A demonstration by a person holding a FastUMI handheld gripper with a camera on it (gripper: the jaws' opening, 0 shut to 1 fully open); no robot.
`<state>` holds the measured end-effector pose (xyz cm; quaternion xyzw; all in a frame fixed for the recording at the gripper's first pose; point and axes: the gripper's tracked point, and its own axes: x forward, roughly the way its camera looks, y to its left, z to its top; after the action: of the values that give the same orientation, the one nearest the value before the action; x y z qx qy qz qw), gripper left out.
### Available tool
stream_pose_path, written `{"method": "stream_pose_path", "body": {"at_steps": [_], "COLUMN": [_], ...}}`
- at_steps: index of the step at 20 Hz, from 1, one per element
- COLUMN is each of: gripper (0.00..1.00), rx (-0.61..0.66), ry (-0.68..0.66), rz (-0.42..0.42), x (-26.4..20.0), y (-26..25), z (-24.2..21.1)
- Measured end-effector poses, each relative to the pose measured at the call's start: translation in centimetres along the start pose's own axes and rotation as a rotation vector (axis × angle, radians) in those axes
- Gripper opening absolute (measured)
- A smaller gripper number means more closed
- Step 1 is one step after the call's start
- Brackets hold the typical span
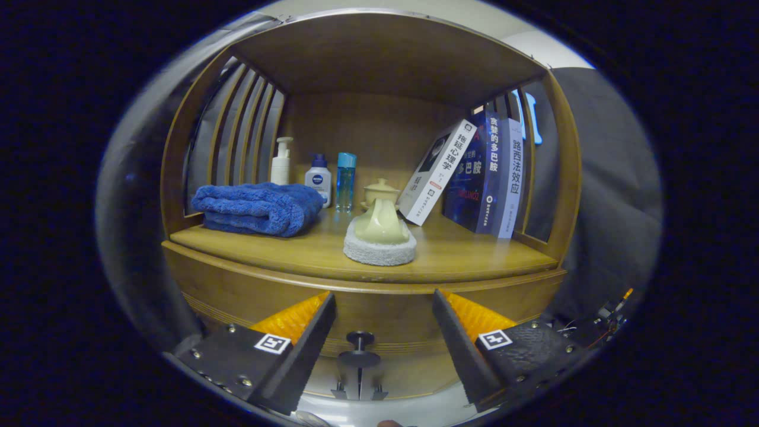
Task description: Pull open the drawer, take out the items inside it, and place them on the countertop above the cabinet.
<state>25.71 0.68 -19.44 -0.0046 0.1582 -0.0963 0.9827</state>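
With the gripper (384, 332) spread wide and empty low in the frame, its fingers flanking the closed drawer's knob (359, 350), an off-centre close could slip off it.

Book spines on the cabinet shelf:
- leaning white book (436, 172): "拖延心理学"
- dark blue book (477, 178): "贪婪的多巴胺"
- pale book (513, 178) beside it: "路西法效应"

Gripper (382, 296): fingers spread apart to either side of the drawer knob (359, 350). Each carries a square coded marker (272, 343) with no legible words.
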Motion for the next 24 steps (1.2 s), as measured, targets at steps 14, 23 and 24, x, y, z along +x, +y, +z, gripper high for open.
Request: {"method": "stream_pose_path", "body": {"at_steps": [14, 23, 24], "gripper": [0.99, 0.97, 0.97], "rx": [-0.018, 0.053, 0.063], "ry": [-0.057, -0.206, -0.231], "rz": [0.046, 0.124, 0.123], "x": [-1.7, -12.0, -13.3], "y": [0.9, -3.0, -4.1], "z": [0.9, 8.4, 9.6]}}
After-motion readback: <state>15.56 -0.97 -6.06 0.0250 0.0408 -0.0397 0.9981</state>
